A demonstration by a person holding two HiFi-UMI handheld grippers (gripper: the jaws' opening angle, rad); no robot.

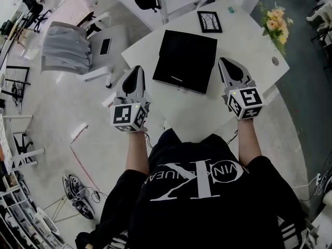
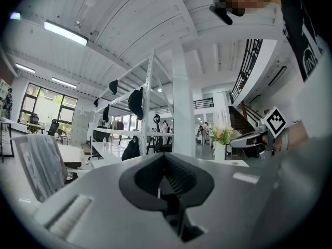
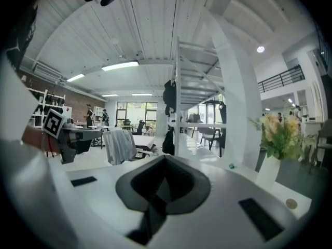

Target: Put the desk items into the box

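Left gripper [image 1: 136, 71] and right gripper [image 1: 226, 64] are both pressed together on nothing, at the worktop's [image 1: 249, 51] near edge. Between them we see the black box [image 1: 185, 60], seemingly lidded. The picture frame [image 1: 209, 21] and small green item [image 1: 231, 8] lie outside it; we judge these left to pack.

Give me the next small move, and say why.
Probably open the left tongs and right tongs and reach for the black box: both are shut and empty, the box looks closed, and the picture frame lies on the desk beyond it.
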